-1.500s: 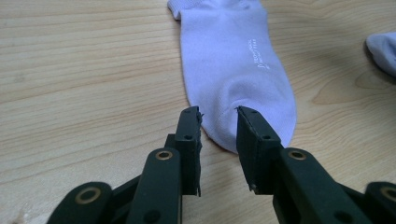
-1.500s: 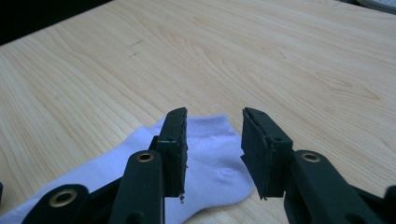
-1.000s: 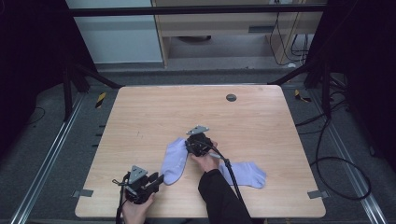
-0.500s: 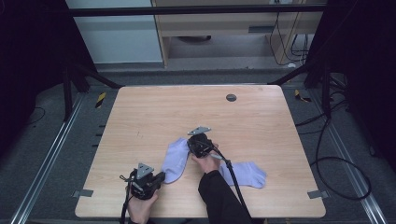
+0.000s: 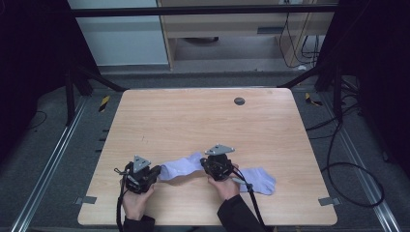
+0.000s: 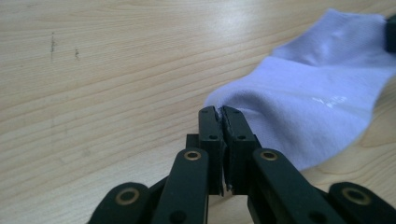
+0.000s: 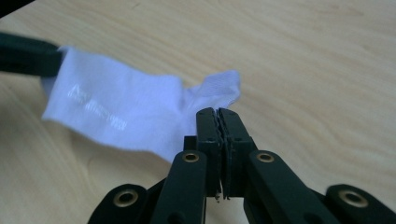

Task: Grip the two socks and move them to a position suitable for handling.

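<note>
Now | socks: 2 | L gripper (image 5: pixel 153 172) jaws pinch stretched sock (image 5: pixel 181 166); R gripper (image 5: pixel 209 165) same | other sock (image 5: pixel 258 180) flat

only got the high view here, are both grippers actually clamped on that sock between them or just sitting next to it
observer: left gripper view: the left gripper has just been closing, and its jaws now pinch one edge of the sock.
operator: and the right one
observer: right gripper view: the right gripper is shut on the opposite end, beside a small flap of fabric.
operator: any print on it
observer: yes, faint pale lettering on the side, too blurred to read.
</note>
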Demonstrator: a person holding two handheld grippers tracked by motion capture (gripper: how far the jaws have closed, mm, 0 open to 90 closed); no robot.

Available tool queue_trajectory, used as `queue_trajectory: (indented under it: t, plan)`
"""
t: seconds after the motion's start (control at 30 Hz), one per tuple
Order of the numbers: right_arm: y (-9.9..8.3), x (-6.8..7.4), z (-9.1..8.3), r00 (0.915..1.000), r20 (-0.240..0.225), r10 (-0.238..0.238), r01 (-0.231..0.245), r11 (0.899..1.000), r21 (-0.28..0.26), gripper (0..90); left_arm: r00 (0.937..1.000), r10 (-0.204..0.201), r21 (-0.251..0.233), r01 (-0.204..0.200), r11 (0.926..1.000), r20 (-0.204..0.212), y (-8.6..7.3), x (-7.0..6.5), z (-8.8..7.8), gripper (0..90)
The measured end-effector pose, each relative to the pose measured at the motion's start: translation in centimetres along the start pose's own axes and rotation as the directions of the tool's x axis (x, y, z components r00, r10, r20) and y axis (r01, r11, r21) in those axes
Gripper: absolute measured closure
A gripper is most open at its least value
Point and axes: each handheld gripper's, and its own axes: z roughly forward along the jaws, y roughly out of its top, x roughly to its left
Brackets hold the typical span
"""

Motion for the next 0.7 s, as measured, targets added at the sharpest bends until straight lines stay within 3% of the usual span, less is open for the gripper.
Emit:
queue_trajectory:
  t: [0.07, 0.13, 0.23, 0.4, 0.5, 0.7]
  plan:
    - [-0.7, 0.3, -0.1, 0.9999, -0.013, 0.011, -0.011, 1.0, 0.017, 88.4, 0.9999, 0.016, 0.016, -0.016, 0.9998, -0.003, 0.0, 0.1, 0.2, 86.1]
    - [-1.4, 0.6, 0.0, 0.9998, -0.015, 0.01, -0.009, 0.999, 0.035, 88.1, 0.9987, 0.05, 0.062, -0.049, 0.9969, -0.013, -0.3, 0.1, 0.9, 85.8]
    - [-2.1, 0.7, 0.4, 0.9999, -0.006, 0.012, -0.012, 0.998, 0.063, 86.5, 0.9989, 0.047, 0.072, -0.046, 0.9963, -0.007, -0.5, 0.0, 1.2, 82.4]
    - [-2.6, 0.6, 0.2, 0.9998, -0.012, 0.014, -0.013, 0.999, 0.053, 75.9, 0.9998, 0.004, 0.037, -0.003, 0.9993, -0.017, -0.8, 0.6, 0.2, 67.2]
    - [-2.4, 0.5, -0.3, 1.0, -0.007, -0.005, 0.005, 1.0, 0.015, 71.6, 0.9986, -0.041, -0.005, 0.041, 0.9992, -0.034, -1.3, 0.8, -1.0, 65.6]
    - [-1.6, 0.1, 0.7, 1.0, 0.008, 0.001, -0.001, 1.0, -0.01, 69.8, 0.9959, -0.087, -0.002, 0.087, 0.9962, -0.027, -2.3, 0.7, -1.0, 68.5]
